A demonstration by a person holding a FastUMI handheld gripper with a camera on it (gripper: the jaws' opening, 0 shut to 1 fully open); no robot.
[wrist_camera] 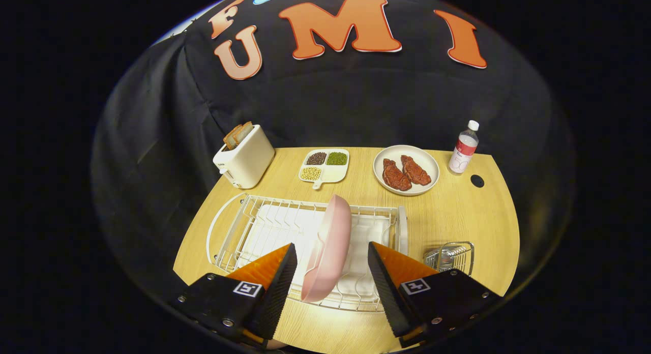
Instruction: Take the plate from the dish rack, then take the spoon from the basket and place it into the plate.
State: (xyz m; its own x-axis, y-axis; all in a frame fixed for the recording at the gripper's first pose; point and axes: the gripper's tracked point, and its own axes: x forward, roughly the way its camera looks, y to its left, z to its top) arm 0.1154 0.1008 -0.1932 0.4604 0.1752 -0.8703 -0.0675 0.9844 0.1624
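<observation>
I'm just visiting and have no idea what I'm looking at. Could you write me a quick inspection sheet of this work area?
Surface: light wooden table, with a small dark hole near the bottle.
Job's things: pink plate standing on edge in the white wire dish rack; small wire basket beside the rack, something shiny inside, spoon not clearly made out.
Clutter: white toaster with bread slices; divided tray of beans; white plate of meat pieces; capped bottle.
Grippers: gripper open, fingers either side of the pink plate, not pressing it.
Cables: nothing seen.
Surroundings: black cloth wall behind the table.
</observation>
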